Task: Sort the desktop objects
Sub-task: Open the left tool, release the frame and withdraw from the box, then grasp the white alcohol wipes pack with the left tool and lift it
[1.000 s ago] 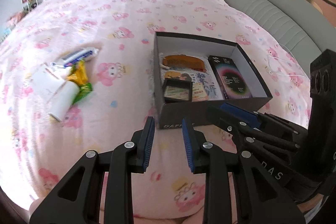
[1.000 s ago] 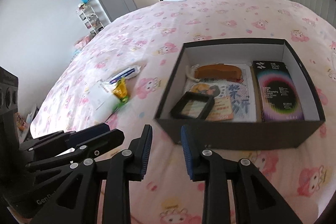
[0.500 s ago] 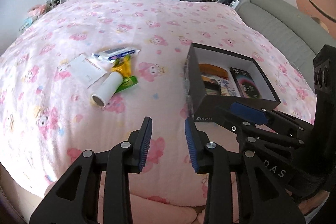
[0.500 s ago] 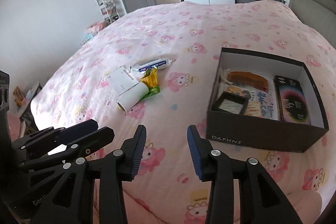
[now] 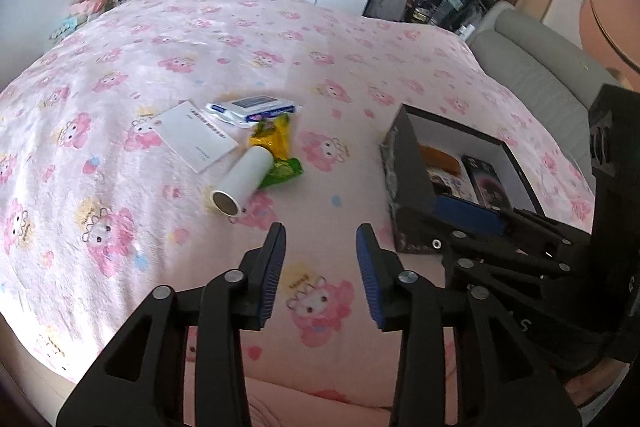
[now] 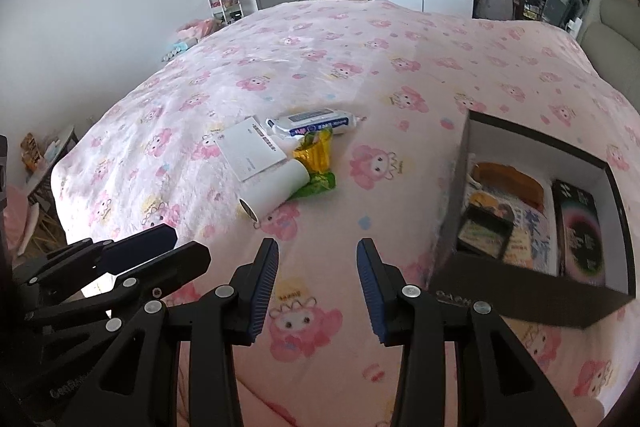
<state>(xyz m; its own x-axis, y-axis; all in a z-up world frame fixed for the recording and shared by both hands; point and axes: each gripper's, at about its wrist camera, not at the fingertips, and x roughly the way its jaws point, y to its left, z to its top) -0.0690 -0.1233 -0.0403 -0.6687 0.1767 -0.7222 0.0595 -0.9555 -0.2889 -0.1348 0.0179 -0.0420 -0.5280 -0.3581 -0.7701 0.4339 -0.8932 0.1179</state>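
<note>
1. Left hand-held gripper (image 5: 320, 267) and right hand-held gripper (image 6: 316, 275) hover side by side above the bed (image 5: 160, 59), jaws apart, empty.
2. White roll (image 5: 242, 183) lies left of the black box (image 5: 408, 163), long axis diagonal, open end toward the grippers.

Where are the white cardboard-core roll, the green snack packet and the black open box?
white cardboard-core roll (image 5: 244, 183), left wrist view, on its white side wall.
green snack packet (image 6: 318, 183), right wrist view, on its exposed green face.
black open box (image 6: 516, 297), right wrist view, on its near outer wall.
</note>
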